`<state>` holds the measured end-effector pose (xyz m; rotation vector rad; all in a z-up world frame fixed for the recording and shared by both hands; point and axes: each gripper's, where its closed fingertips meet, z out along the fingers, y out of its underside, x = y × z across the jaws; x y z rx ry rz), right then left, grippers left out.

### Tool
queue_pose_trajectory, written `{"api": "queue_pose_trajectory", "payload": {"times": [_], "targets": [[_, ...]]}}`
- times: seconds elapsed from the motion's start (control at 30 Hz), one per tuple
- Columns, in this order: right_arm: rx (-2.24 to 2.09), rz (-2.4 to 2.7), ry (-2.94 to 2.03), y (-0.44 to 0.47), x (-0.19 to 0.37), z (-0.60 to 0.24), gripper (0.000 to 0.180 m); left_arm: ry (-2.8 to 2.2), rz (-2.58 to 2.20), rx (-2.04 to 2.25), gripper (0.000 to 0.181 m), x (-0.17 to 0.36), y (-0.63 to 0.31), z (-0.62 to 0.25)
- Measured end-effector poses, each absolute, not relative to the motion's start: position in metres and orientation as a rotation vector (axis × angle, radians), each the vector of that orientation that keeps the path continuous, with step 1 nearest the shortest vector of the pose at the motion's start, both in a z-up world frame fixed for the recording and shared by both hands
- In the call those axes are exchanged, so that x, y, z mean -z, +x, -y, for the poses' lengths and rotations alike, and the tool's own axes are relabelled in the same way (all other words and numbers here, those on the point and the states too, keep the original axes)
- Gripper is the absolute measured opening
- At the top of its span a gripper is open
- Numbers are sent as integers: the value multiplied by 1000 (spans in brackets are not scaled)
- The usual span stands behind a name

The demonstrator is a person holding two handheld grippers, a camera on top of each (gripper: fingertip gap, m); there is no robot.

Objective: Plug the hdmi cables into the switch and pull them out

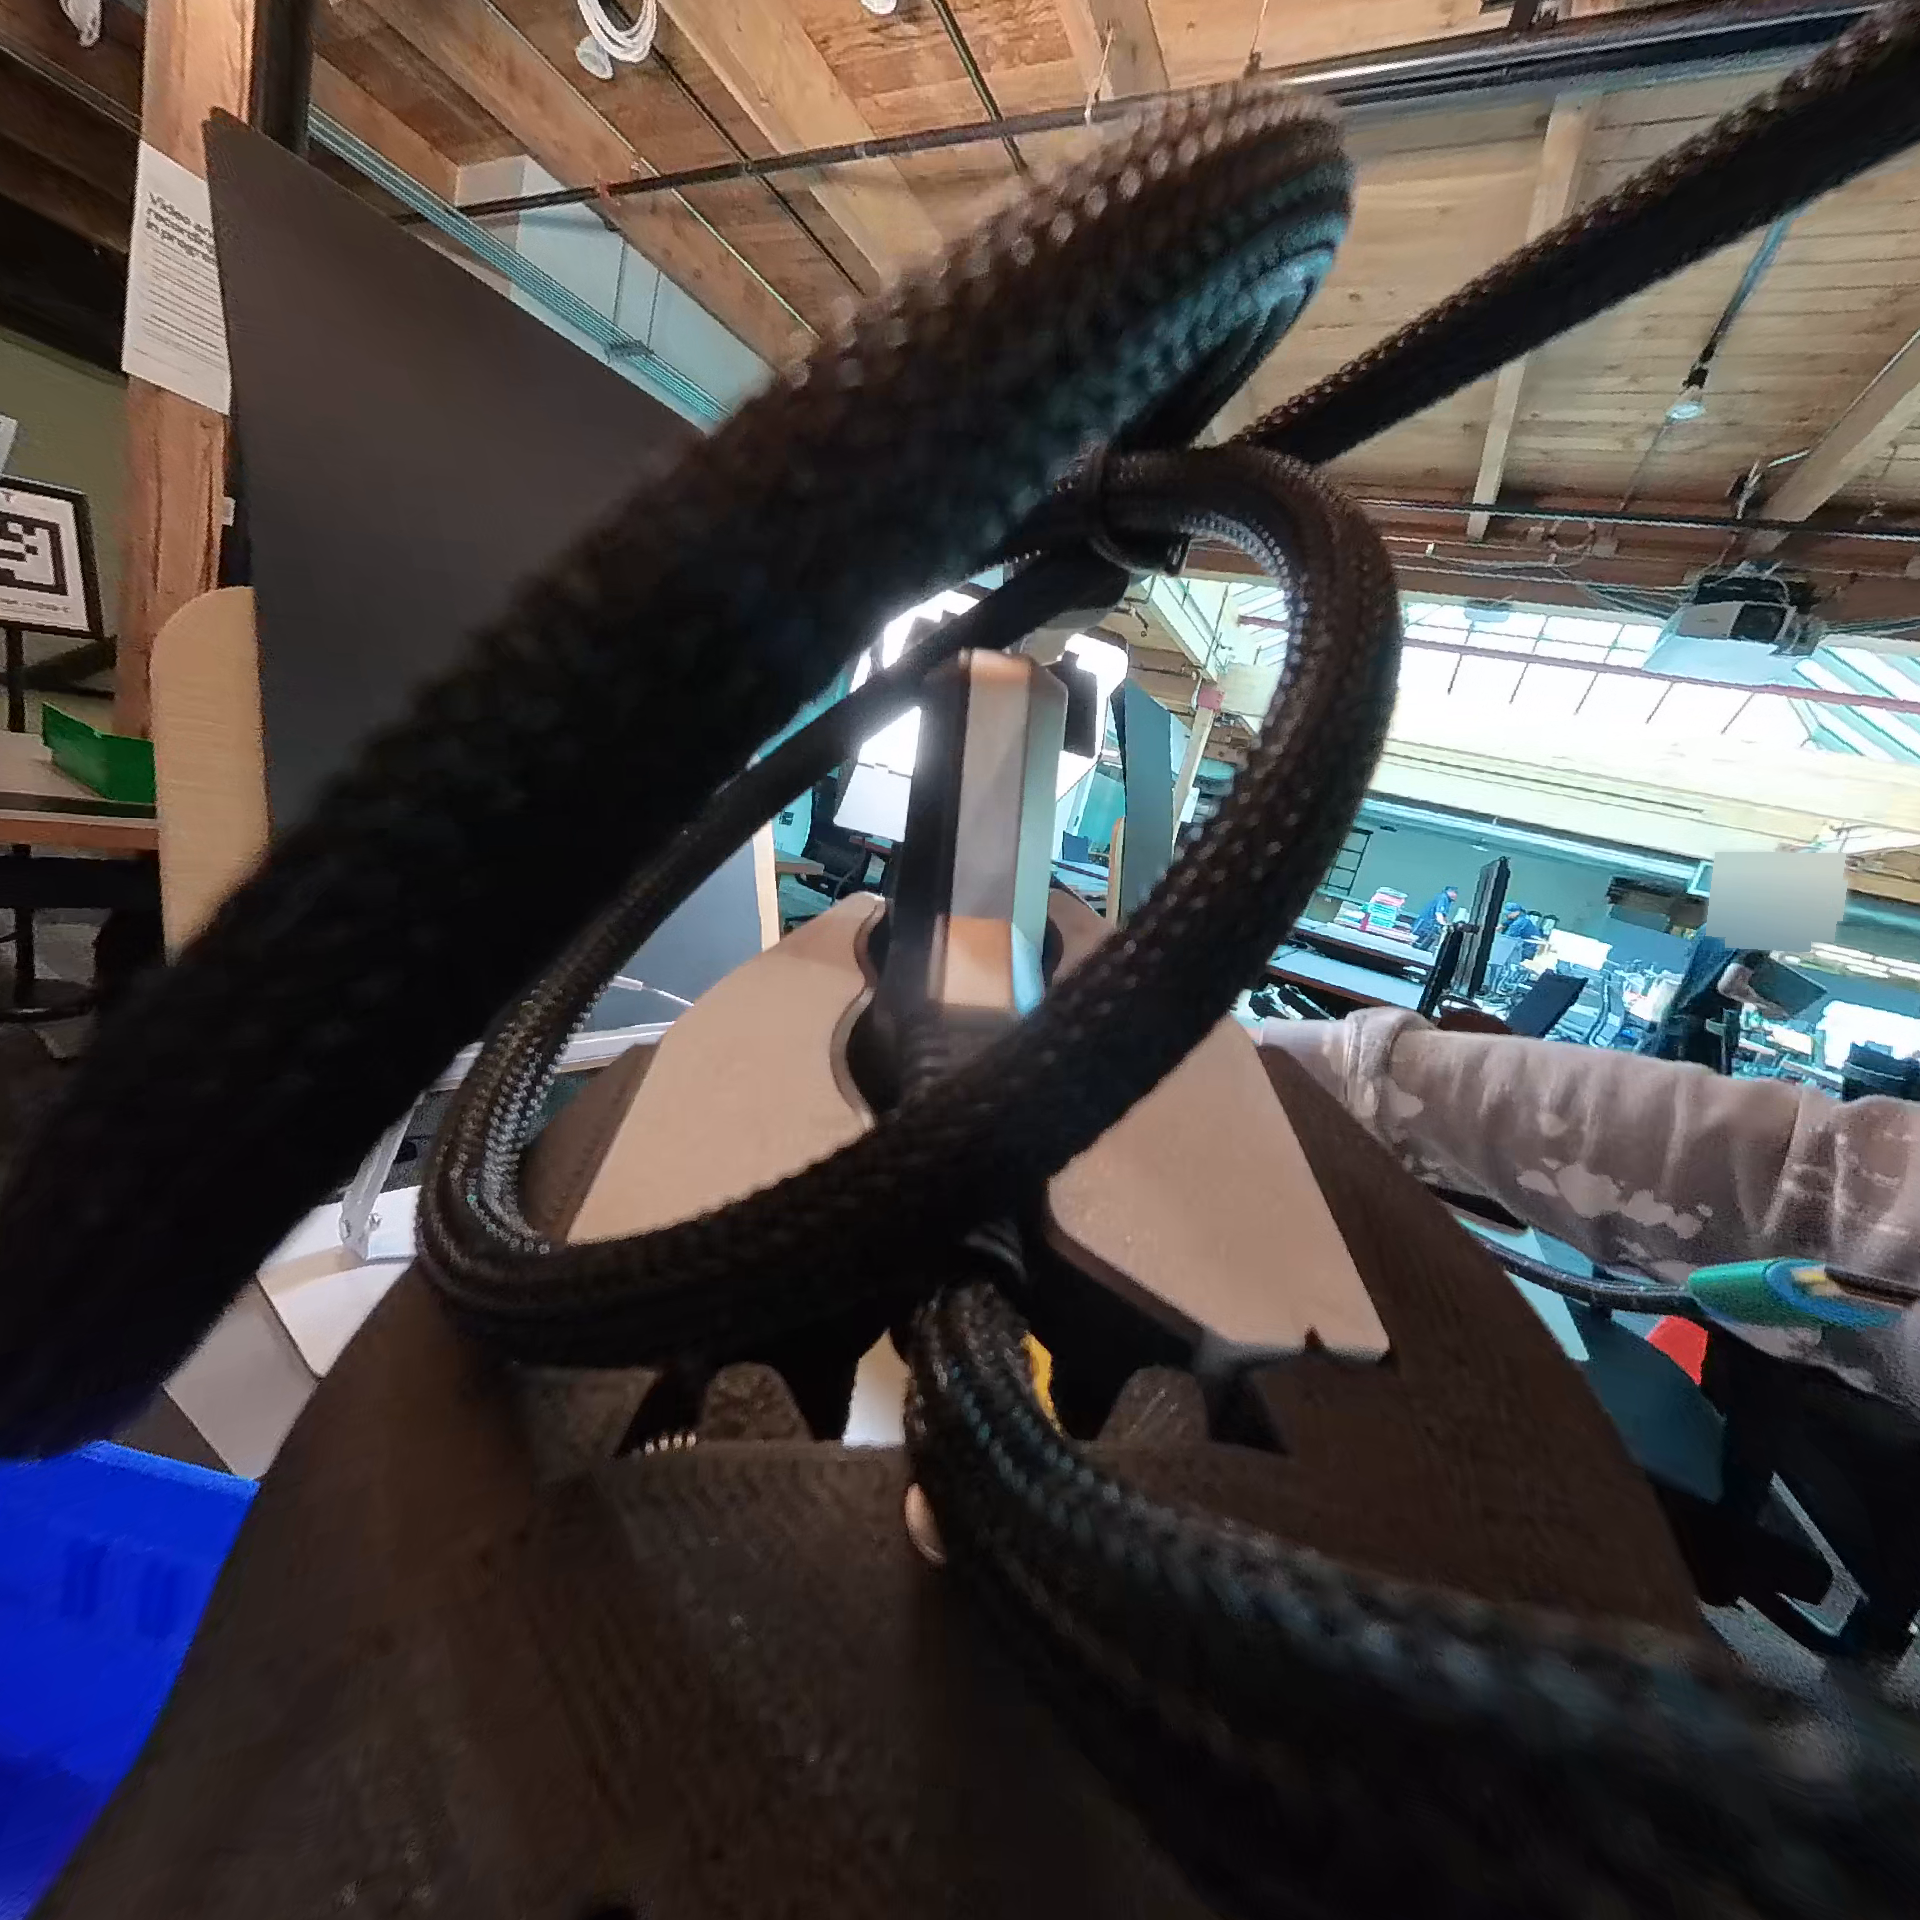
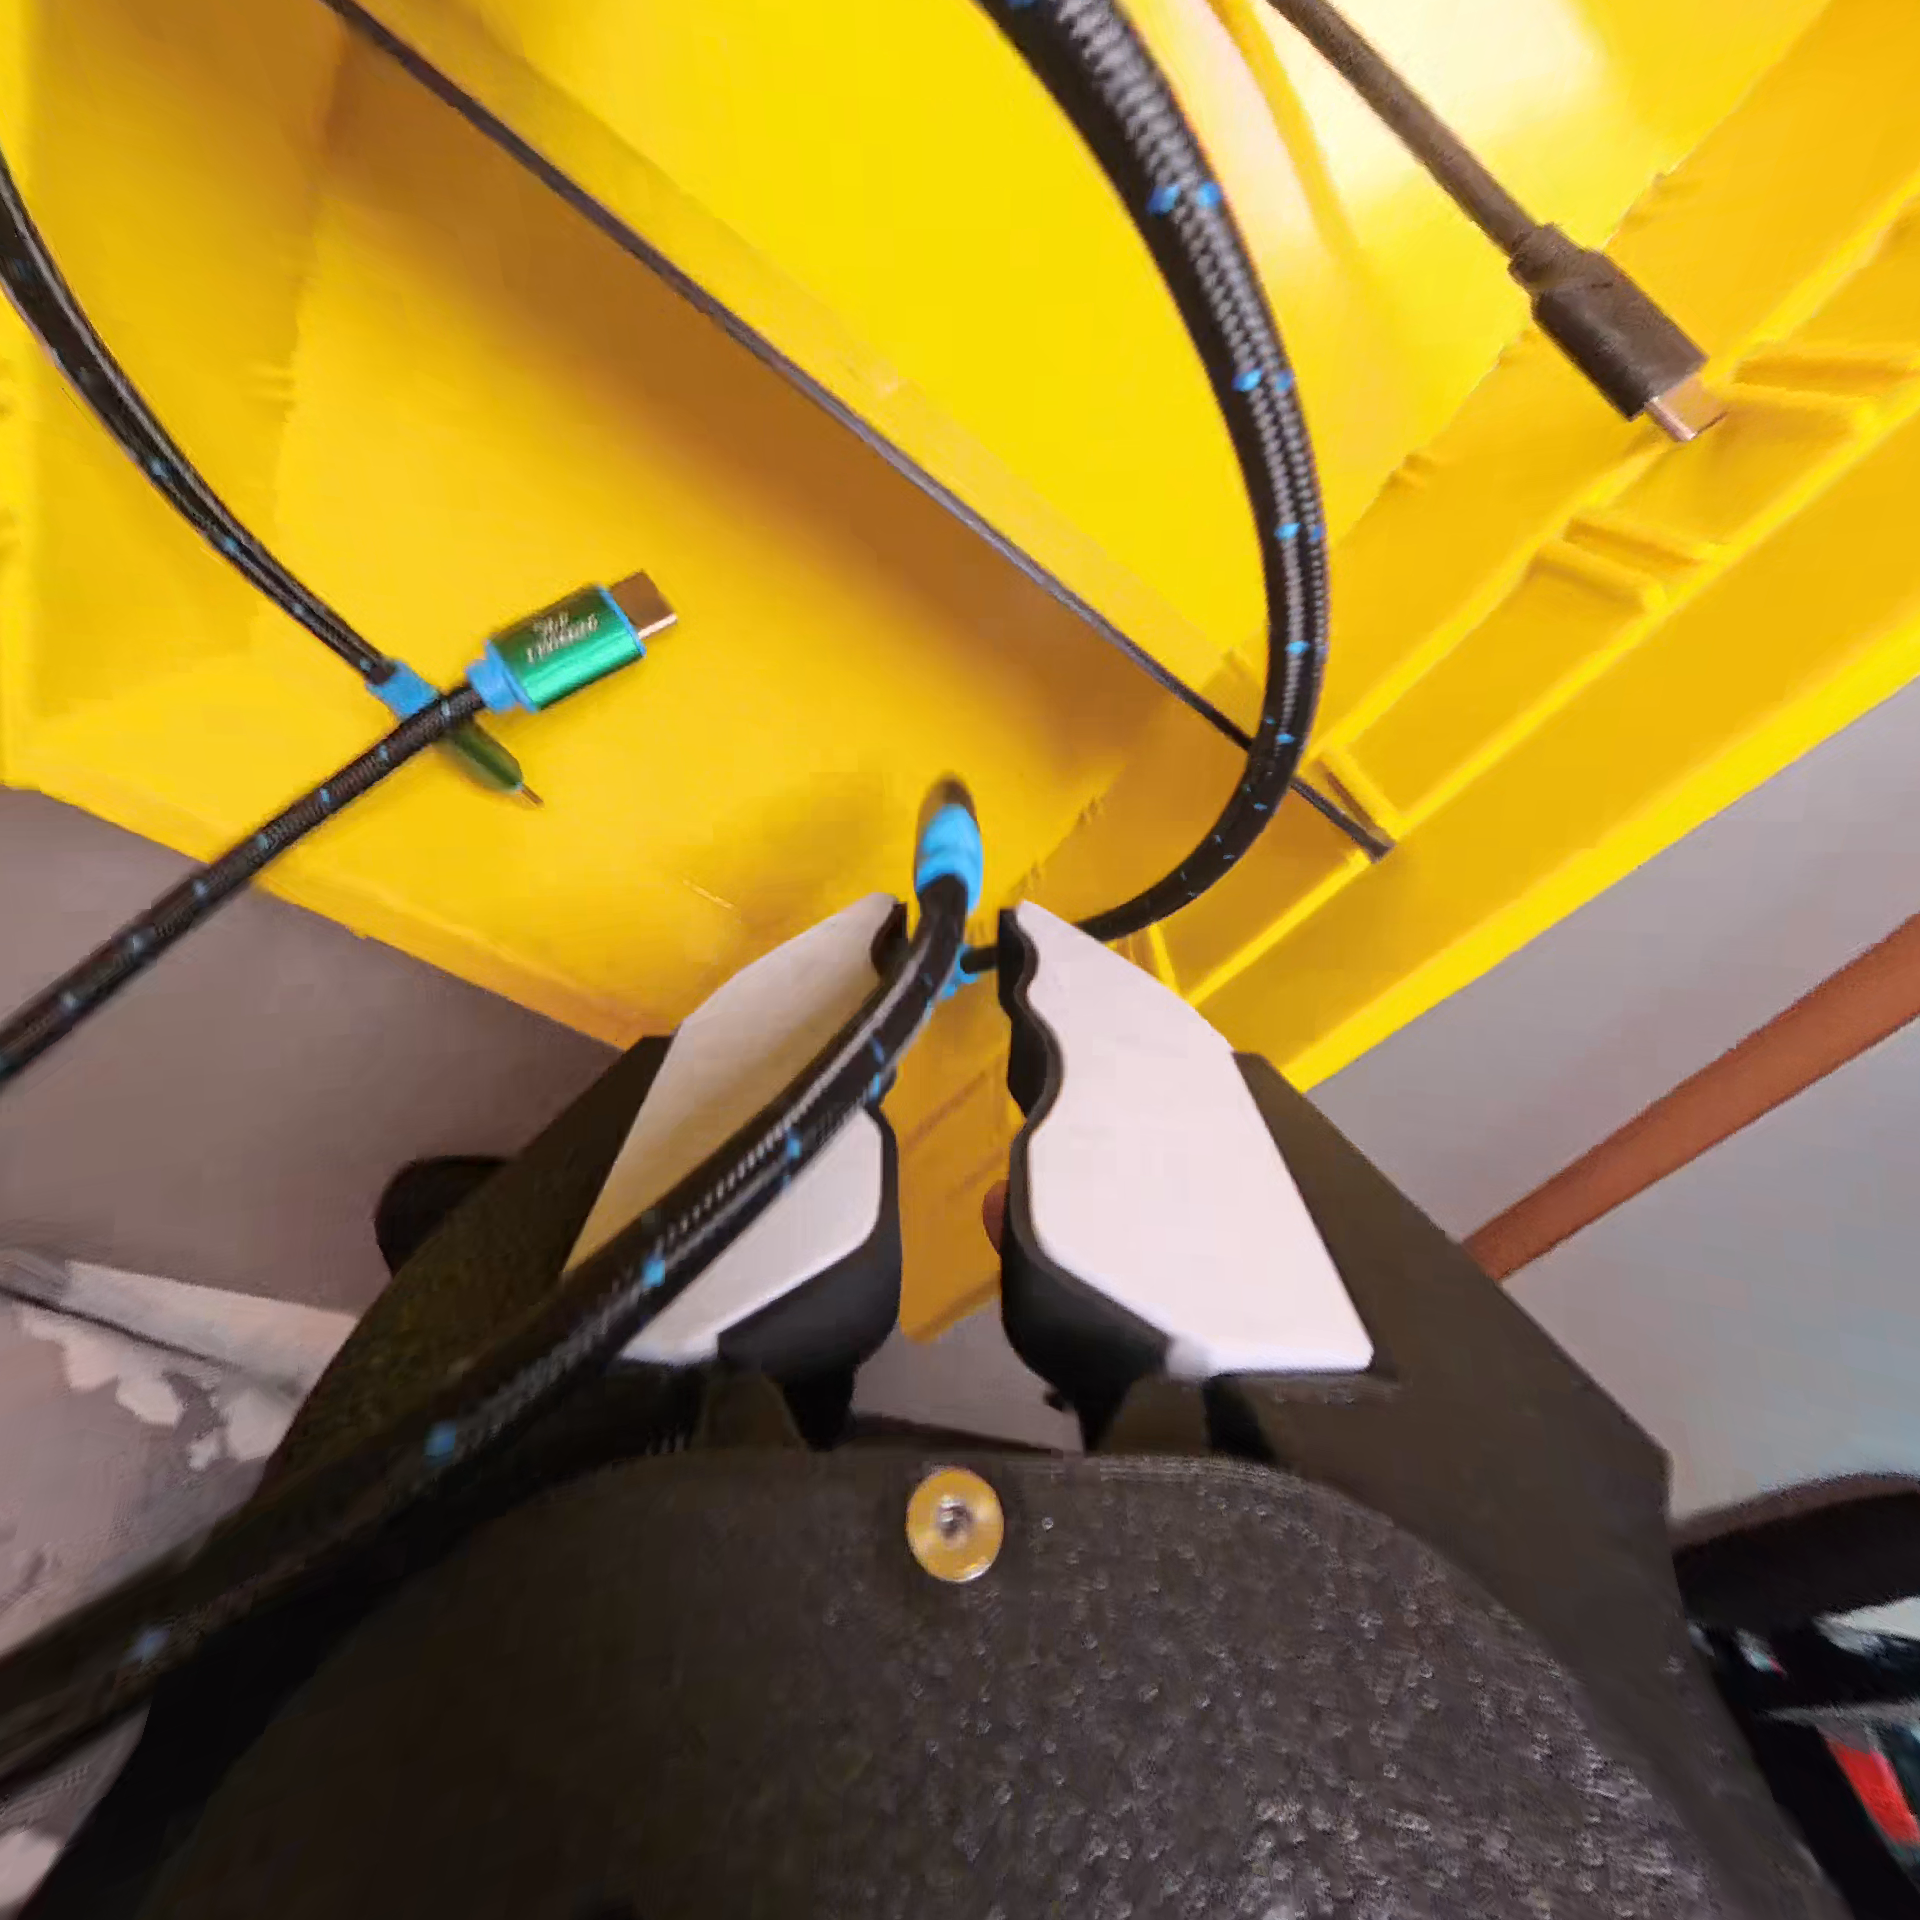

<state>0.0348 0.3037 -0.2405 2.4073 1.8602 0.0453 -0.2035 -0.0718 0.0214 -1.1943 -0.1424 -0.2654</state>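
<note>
In the left wrist view my left gripper (image 1: pixel 951 997) points up toward the ceiling. It is shut on a silver HDMI plug (image 1: pixel 982 821) that stands upright between the fingers (image 1: pixel 727 1101). Its black braided cable (image 1: pixel 1299 790) loops in coils around the plug, and one blurred coil (image 1: pixel 644 748) is close to the lens. In the right wrist view my right gripper (image 2: pixel 948 925) hangs over a yellow bin (image 2: pixel 644 343) with its jaws a narrow gap apart. A blue-flecked black cable (image 2: pixel 748 1174) lies over the left finger (image 2: pixel 769 1101) and passes between the tips to a blurred blue strain relief (image 2: pixel 945 847). No switch is in view.
A green plug (image 2: pixel 566 646) on a blue-flecked cable and a black plug (image 2: pixel 1621 332) lie in the yellow bin. A person's patterned sleeve (image 1: pixel 1579 1143) reaches in at right above a green-blue plug (image 1: pixel 1766 1288). A blue bin (image 1: pixel 83 1683) sits lower left and a dark panel (image 1: pixel 416 499) stands behind.
</note>
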Motion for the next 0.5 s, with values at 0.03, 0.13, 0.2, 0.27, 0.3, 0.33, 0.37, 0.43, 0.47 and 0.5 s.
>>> {"api": "queue_pose_trajectory", "payload": {"times": [0.03, 0.13, 0.2, 0.27, 0.3, 0.33, 0.37, 0.43, 0.47, 0.5], "targets": [[-73, -1891, 2364, 37, 235, -302, 23, -1199, 141, 264, 24, -20, -204, 70], [-64, -2006, 2357, 32, 209, -309, 40, -1217, 144, 273, 24, -15, -206, 66], [29, -2157, 2349, 22, 191, -308, 45, -1223, 148, 278, 24, -13, -207, 64], [106, -2409, 2294, 11, 176, -301, 49, -1226, 151, 281, 24, -12, -208, 63], [152, -2542, 2225, 7, 172, -292, 51, -1227, 152, 282, 24, -11, -208, 63], [183, -2659, 2145, 6, 169, -281, 54, -1228, 151, 284, 24, -11, -208, 62], [209, -2775, 2058, 5, 168, -271, 58, -1230, 149, 287, 24, -10, -207, 61], [202, -3010, 1908, 1, 166, -253, 61, -1236, 143, 289, 25, -9, -205, 59], [187, -3117, 1832, -2, 164, -244, 61, -1240, 140, 289, 25, -9, -204, 58], [168, -3208, 1750, -5, 162, -236, 59, -1244, 138, 290, 25, -8, -203, 57]]}}
